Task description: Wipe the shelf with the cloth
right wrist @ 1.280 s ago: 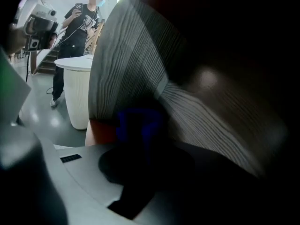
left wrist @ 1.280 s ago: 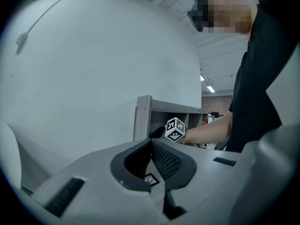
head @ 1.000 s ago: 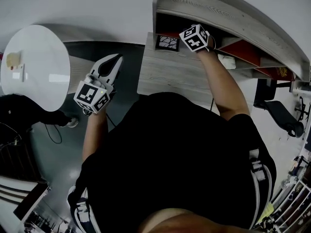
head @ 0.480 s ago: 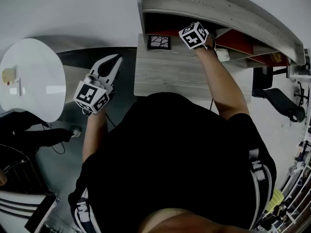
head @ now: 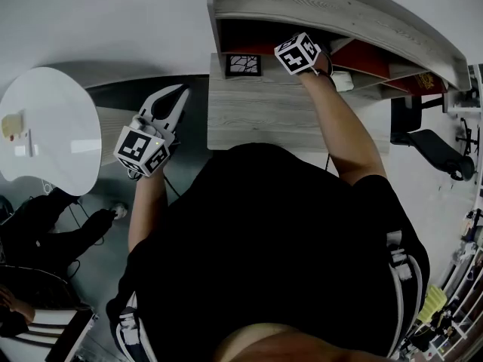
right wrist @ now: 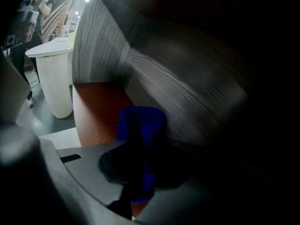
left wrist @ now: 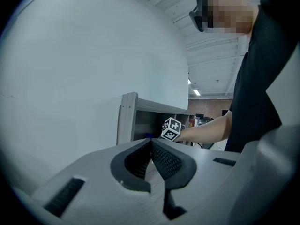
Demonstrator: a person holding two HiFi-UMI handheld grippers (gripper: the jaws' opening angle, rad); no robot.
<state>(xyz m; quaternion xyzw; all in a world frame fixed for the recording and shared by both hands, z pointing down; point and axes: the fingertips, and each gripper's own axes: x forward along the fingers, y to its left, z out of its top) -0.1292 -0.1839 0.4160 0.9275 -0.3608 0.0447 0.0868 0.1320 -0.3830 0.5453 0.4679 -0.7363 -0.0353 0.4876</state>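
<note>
The grey wooden shelf has a red-brown floor. My right gripper reaches into its left compartment and is shut on a blue cloth, which bunches up past the jaws just above that floor. In the head view only this gripper's marker cube shows at the shelf opening; the jaws and cloth are hidden inside. My left gripper hangs away from the shelf, left of the desk, shut and holding nothing. Its own view shows the shelf's end panel and the right gripper's cube ahead.
A grey wood desk top lies below the shelf. A black-and-white patterned square stands at the shelf's left end, a small white object to the right. A round white table is at the left, a black chair at the right.
The right gripper has slid a little to the right inside the shelf, away from the patterned square. The left gripper has stayed where it was.
</note>
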